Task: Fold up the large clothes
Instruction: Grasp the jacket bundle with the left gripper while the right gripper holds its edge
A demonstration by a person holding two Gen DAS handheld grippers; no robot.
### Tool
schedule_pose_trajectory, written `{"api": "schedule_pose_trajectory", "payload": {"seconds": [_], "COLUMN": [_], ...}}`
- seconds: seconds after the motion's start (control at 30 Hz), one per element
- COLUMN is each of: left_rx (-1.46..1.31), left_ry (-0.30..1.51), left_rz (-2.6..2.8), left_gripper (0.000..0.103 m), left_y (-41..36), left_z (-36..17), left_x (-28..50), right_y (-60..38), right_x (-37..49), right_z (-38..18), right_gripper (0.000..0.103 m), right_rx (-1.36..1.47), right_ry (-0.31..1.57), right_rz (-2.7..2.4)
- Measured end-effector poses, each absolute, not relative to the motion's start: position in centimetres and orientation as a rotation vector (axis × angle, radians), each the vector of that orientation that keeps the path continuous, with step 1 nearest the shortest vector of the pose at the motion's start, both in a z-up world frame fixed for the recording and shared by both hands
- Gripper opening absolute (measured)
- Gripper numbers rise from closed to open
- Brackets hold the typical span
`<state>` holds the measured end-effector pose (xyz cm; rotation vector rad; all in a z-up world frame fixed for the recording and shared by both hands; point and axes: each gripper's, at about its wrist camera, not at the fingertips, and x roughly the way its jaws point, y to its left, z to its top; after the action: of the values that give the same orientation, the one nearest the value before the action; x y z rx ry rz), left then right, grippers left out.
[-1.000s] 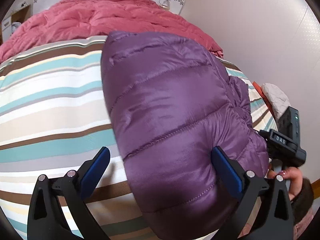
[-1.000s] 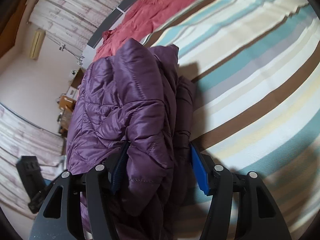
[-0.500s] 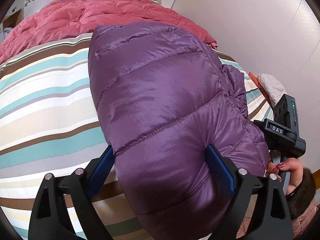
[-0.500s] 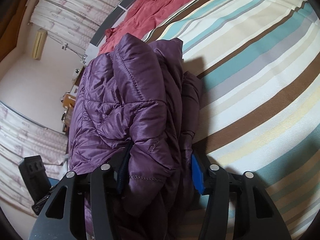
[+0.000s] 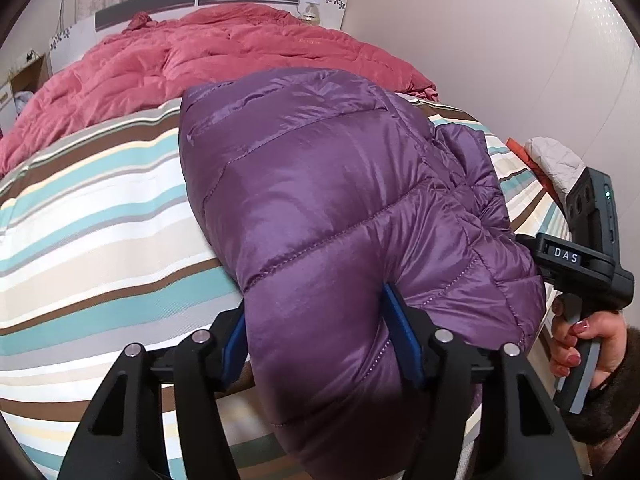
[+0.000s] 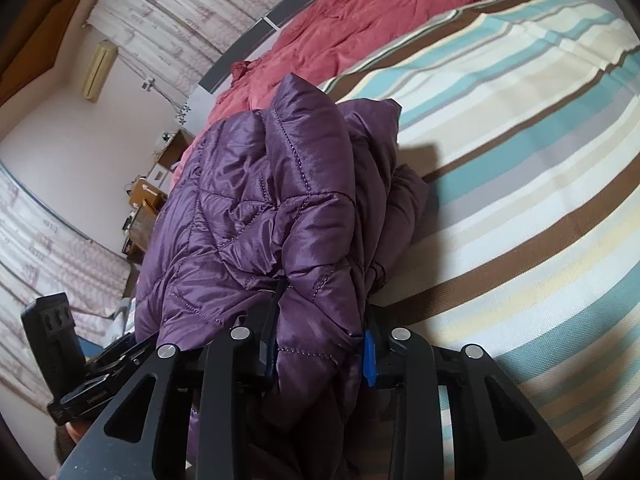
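Observation:
A purple quilted down jacket (image 5: 328,208) lies folded in a thick bundle on the striped bed sheet (image 5: 92,240). My left gripper (image 5: 320,340) is shut on the jacket's near edge, its blue pads pressing into the padding. My right gripper (image 6: 320,344) is shut on the jacket's other near corner (image 6: 280,208), and its body shows at the right of the left wrist view (image 5: 576,264), held by a hand. The jacket's underside and lower layers are hidden.
A red duvet (image 5: 200,52) is bunched at the head of the bed below the headboard (image 5: 192,0). A wall (image 5: 500,40) runs close along the bed's right side. A white cushion (image 5: 554,164) lies by that wall. Curtains (image 6: 168,4) and low furniture (image 6: 148,196) stand beyond.
Both grippers have closed from wide open onto the jacket's near edge. The left gripper has moved in on the bundle.

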<state>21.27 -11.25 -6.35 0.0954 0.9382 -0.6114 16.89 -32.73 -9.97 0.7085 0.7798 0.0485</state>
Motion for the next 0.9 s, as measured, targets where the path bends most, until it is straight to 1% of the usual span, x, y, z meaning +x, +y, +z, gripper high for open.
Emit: {"api": "schedule_pose_trajectory", "payload": {"seconds": [0.2,0.9], "left_rx": [0.126,0.183], "left_ry": [0.914,0.833], "left_rz": [-0.593,-0.569], "left_gripper": [0.054,0.048], "left_y": [-11.6,-10.7], "left_z": [-5.8,-4.0], "left_x": [20.8,19.3], "right_y": [-32.4,-31.7], "right_x": [16.7,15.9], "right_z": [-9.0,-7.1], "right_gripper": [0.028,0.025], "right_rx": [0.673,0.622], "right_ry": [0.757,0.7], "right_rz": [0.055,0.08]}}
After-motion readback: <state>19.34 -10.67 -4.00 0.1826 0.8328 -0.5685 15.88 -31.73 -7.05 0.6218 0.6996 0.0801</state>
